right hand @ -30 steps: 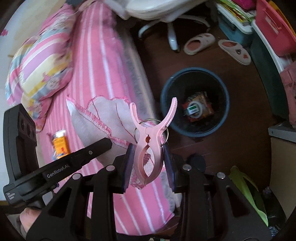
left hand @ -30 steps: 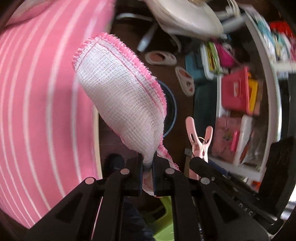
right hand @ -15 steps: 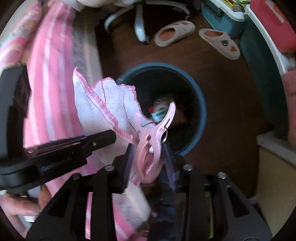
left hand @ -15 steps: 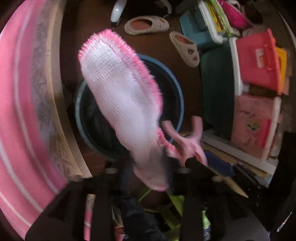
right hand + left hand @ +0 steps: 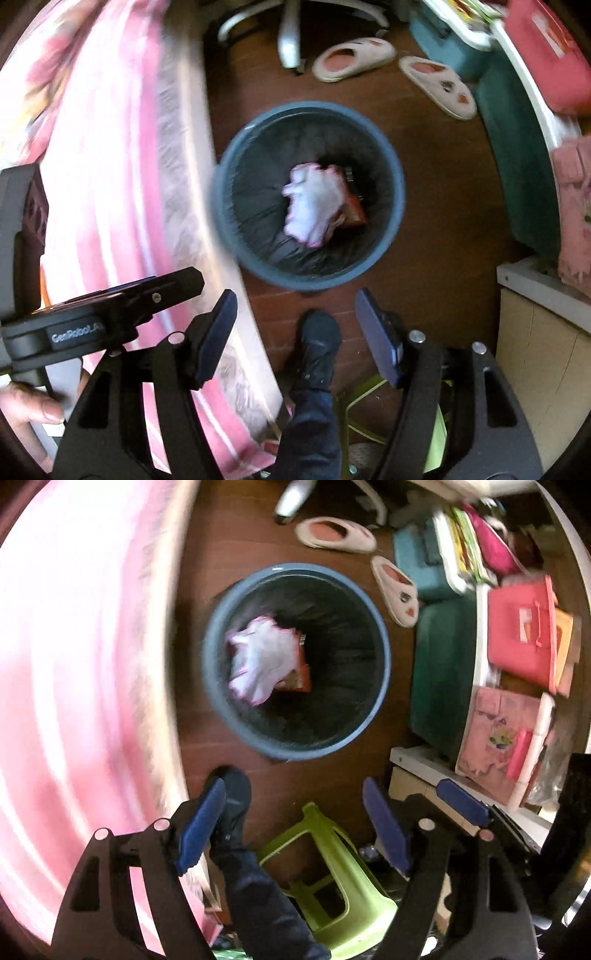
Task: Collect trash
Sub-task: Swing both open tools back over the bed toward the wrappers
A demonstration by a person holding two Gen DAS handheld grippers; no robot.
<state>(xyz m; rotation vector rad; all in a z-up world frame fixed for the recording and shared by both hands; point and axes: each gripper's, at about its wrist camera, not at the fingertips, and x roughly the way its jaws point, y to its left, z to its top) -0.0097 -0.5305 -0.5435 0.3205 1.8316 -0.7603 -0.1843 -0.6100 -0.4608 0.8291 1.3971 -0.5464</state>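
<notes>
- My left gripper (image 5: 295, 827) and right gripper (image 5: 295, 332) gape wide, empty.
- Pink-edged cloth (image 5: 258, 661) lies inside the bin (image 5: 384, 657), centre frame.
- Slippers (image 5: 334, 533) sit upper right; green stool (image 5: 332, 878) below.

Bedroom floor, non-task items, blurred frames.
Two pale slippers (image 5: 334, 535) (image 5: 394, 590) on dark wood floor (image 5: 229, 546); pink striped bedding (image 5: 74, 664) at left edge. Green plastic stool (image 5: 332, 882) near bottom. Dark shoe (image 5: 319, 338) below centre. Swivel-chair base (image 5: 291, 33) at top. Teal bin (image 5: 441, 672) beside shelf holding red case (image 5: 521, 635).
</notes>
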